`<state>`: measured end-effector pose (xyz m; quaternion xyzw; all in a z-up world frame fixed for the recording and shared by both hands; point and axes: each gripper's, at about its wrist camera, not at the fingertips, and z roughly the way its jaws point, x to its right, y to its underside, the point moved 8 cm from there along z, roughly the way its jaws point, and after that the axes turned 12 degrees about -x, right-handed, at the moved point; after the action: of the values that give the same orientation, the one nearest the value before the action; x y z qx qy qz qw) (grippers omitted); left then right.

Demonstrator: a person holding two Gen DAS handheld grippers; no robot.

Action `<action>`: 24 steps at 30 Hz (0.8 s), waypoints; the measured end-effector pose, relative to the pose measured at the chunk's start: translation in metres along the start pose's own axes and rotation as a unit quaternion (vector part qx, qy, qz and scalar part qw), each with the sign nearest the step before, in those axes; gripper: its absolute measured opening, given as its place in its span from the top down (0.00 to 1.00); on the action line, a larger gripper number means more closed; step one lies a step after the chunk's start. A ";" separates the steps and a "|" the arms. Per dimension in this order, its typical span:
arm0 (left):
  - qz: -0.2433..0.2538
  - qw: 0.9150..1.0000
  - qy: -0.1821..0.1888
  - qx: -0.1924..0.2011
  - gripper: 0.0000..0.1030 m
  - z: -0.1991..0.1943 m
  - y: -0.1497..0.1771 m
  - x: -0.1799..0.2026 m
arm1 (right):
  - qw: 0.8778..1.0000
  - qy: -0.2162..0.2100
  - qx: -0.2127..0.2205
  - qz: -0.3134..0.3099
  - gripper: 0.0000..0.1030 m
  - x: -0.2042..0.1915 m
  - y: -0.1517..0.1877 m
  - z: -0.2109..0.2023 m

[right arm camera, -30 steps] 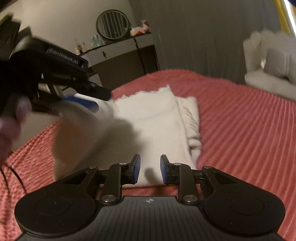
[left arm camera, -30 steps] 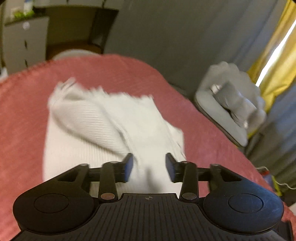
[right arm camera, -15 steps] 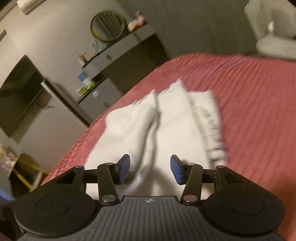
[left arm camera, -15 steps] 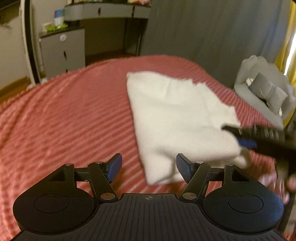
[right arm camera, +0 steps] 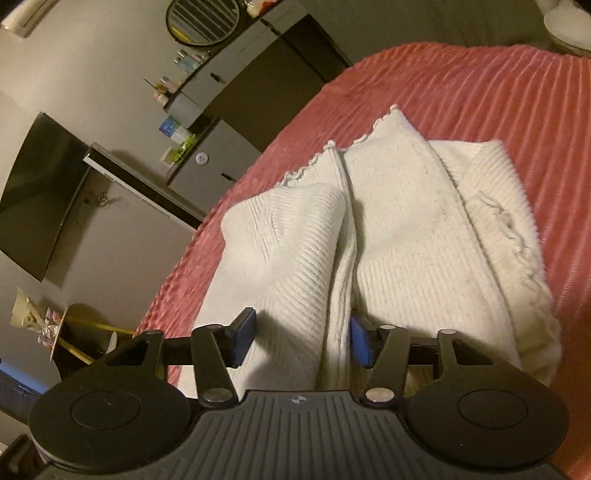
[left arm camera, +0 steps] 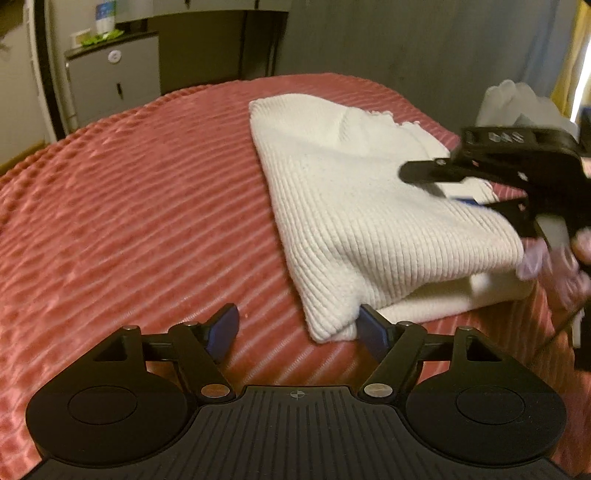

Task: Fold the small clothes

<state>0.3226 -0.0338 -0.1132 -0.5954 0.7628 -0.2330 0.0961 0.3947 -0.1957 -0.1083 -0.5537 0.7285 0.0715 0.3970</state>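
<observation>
Currently catalogued, largest first: red ribbed bedspread [left arm camera: 140, 206], bearing all; white knit garment [left arm camera: 354, 206], lying upon it near its far right side, already doubled over with layers stacked. I judge the fold part-done, one more fold or a squaring-up to follow. My left gripper [left arm camera: 297, 326] has just been opening, jaws apart, nothing pinched, the garment's near corner just inside its right finger. My right gripper [right arm camera: 301, 341] has jaws partly apart over the garment's folded edges, cloth between them but not clearly pressed. Next I must pinch matching corners. Beyond the bedspread: grey cabinet [left arm camera: 110, 77], round mirror [right arm camera: 203, 20]; neither obstructs.
</observation>
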 end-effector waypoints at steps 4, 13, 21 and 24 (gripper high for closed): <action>0.004 1.000 -0.006 0.002 0.25 -0.006 0.003 0.001 | 0.999 0.024 0.003 -0.034 0.80 -0.012 -0.005 0.002; -0.002 1.000 0.003 -0.002 0.24 -0.007 0.002 0.007 | 0.947 0.200 0.114 -0.224 0.86 -0.036 -0.002 -0.064; 0.000 1.000 0.002 -0.007 0.22 -0.006 0.002 0.007 | 0.960 0.216 0.092 -0.155 0.78 0.026 0.012 -0.068; -0.002 1.000 0.002 -0.007 0.22 -0.005 0.001 0.007 | 0.982 0.137 0.086 -0.093 0.67 0.032 0.015 -0.080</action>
<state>0.3177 -0.0393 -0.1082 -0.5975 0.7633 -0.2287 0.0896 0.3398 -0.2575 -0.0807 -0.5877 0.7245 -0.1055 0.3444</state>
